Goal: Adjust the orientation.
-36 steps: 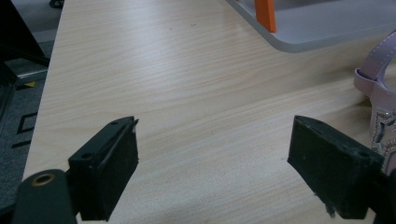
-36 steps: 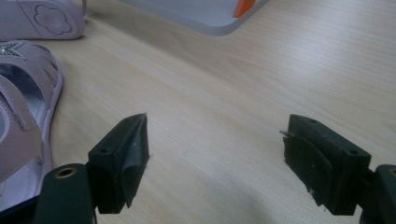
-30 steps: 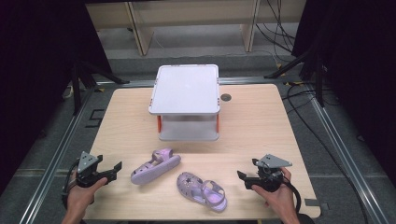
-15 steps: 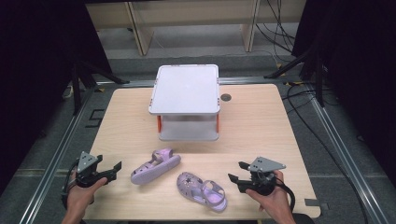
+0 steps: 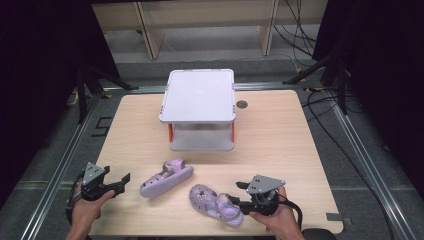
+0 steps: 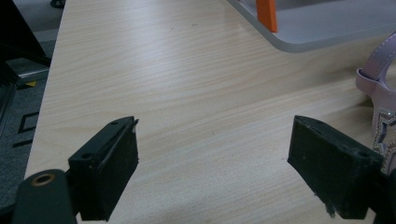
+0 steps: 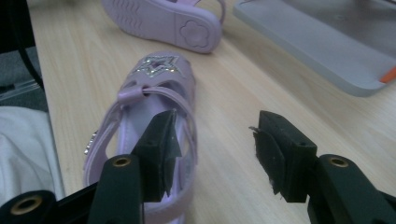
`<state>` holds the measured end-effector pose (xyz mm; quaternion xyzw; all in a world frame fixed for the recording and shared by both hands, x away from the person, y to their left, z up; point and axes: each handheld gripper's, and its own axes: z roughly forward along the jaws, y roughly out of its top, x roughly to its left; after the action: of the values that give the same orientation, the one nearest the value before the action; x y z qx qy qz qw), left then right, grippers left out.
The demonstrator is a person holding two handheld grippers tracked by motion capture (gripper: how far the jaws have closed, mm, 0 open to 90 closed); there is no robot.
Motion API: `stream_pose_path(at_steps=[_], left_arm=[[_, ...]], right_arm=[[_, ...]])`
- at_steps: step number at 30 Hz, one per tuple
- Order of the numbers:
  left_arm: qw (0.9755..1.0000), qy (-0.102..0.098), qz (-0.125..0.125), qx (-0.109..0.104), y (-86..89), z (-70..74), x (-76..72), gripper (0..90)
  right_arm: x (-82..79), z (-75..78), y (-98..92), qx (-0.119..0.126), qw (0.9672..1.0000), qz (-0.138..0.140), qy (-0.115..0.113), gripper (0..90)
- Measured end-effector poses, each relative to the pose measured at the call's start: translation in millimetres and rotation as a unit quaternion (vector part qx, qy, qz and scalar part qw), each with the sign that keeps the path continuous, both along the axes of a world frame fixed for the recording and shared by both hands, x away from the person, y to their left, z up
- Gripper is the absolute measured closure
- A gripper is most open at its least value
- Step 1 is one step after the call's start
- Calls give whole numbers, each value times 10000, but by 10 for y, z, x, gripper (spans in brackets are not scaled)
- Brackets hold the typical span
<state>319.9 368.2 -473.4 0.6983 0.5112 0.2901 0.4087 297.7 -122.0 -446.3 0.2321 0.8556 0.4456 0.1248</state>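
Two lilac child's sandals lie near the table's front edge. One sandal (image 5: 166, 177) rests on its side, its sole (image 7: 163, 21) showing a flower stamp. The other sandal (image 5: 215, 202) (image 7: 154, 93) lies upright, with a glitter star on its toe. My right gripper (image 5: 239, 196) (image 7: 217, 126) is at this sandal's heel and its jaws have just been closing. One jaw is inside the heel opening and the other is over bare wood, with the sandal's side rim between them and a gap left. My left gripper (image 5: 124, 181) (image 6: 215, 135) is wide open over bare table, left of the sideways sandal (image 6: 380, 102).
A grey two-level stand (image 5: 200, 95) with orange posts (image 6: 267, 14) occupies the table's middle back; its base (image 7: 327, 42) lies close beyond the sandals. A round dark hole (image 5: 242, 104) sits to the right of the stand. Metal rails run along the table's sides.
My right gripper has moved left to the upright sandal's heel and its jaws have narrowed. The left gripper and both sandals have stayed in place.
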Motion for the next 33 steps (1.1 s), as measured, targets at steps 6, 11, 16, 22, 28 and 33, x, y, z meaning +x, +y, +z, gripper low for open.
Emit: stream_pose_path(at_steps=[6,11,16,22,28,33], left_arm=[[10000,10,-5,6,-2,0,1,153],[10000,3,-29,1,-3,-9,8,153],[10000,6,-30,3,-4,-9,9,153],[10000,3,-34,-6,-7,-11,10,153],[10000,0,-35,-7,-8,-9,10,153],[10000,-1,-27,15,-5,0,3,153]], right_arm=[[-9,-23,101,-171,9997,195,-22,479],[5,-50,185,-352,9987,366,-107,479],[53,-73,280,-474,9968,617,-170,505],[107,-100,369,-524,9949,845,-175,638],[147,-79,370,-477,9942,910,-326,823],[171,-63,322,-355,9970,597,-355,850]])
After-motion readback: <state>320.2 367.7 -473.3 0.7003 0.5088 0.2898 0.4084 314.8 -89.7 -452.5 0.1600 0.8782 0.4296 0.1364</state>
